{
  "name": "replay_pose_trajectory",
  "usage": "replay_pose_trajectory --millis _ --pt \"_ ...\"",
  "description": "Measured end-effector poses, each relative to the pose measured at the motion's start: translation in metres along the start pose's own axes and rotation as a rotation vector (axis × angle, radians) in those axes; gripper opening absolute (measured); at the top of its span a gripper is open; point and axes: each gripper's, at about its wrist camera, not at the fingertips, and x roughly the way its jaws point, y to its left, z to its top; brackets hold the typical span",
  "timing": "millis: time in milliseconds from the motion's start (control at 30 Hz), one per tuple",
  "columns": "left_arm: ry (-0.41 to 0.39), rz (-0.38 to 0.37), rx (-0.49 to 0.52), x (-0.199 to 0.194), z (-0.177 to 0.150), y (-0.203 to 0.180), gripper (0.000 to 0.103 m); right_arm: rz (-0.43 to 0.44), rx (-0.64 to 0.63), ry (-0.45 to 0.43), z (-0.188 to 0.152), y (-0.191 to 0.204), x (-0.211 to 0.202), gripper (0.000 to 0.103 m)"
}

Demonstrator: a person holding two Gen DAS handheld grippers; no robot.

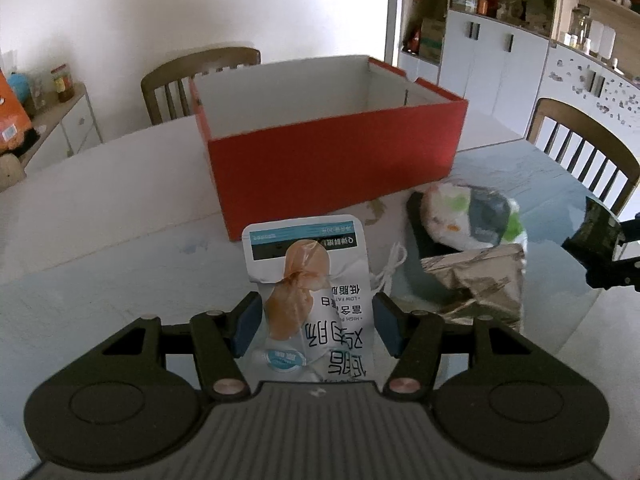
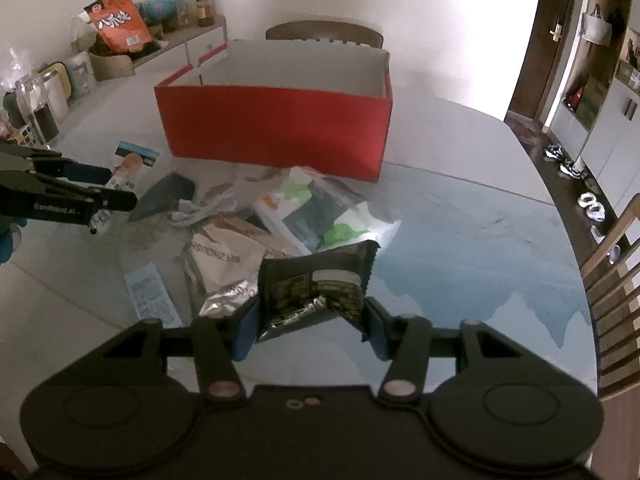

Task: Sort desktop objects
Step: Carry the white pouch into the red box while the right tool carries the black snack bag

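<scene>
- The left hand-held gripper is clamping its blue pads on a white sausage packet, gripping it across the lower half so that the printed top edge is standing free above the jaws.
- The right hand-held gripper is pinching a dark foil snack packet by its two crimped sides, a hold that is bowing the wrapper slightly between the pads.
- Both packets are hanging clear of the bench, each tilted toward the red box, which is standing open-topped just beyond the pile and looks, from what shows of its white inside, to be holding nothing yet.
- Judging by that, the step in hand is carrying one item per hand over the near wall of the box, so both are being held high enough to pass the rim.
- Other wrappers are waiting on the bench: a green-and-white bag, a crumpled silver pouch, a slip of printed paper and a dark flat piece, all lying close together in front of the box.
- The thin wrappers are likely to flex or slip, which is probably why each is being gripped across its width.
</scene>
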Motion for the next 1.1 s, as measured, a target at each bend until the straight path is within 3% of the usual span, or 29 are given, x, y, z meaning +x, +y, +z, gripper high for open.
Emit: replay_pose_trajectory --millis 600,1100 --pt "-0.117 -0.024 0.07 -0.051 0.069 -0.02 0.06 0.015 -0.018 -0.134 0.054 0.006 -0.045 0.054" --pt "-0.189 -0.021 0.111 -0.053 0.131 -0.013 0.06 0.021 -0.044 -0.221 0.121 0.008 -0.051 0.054"
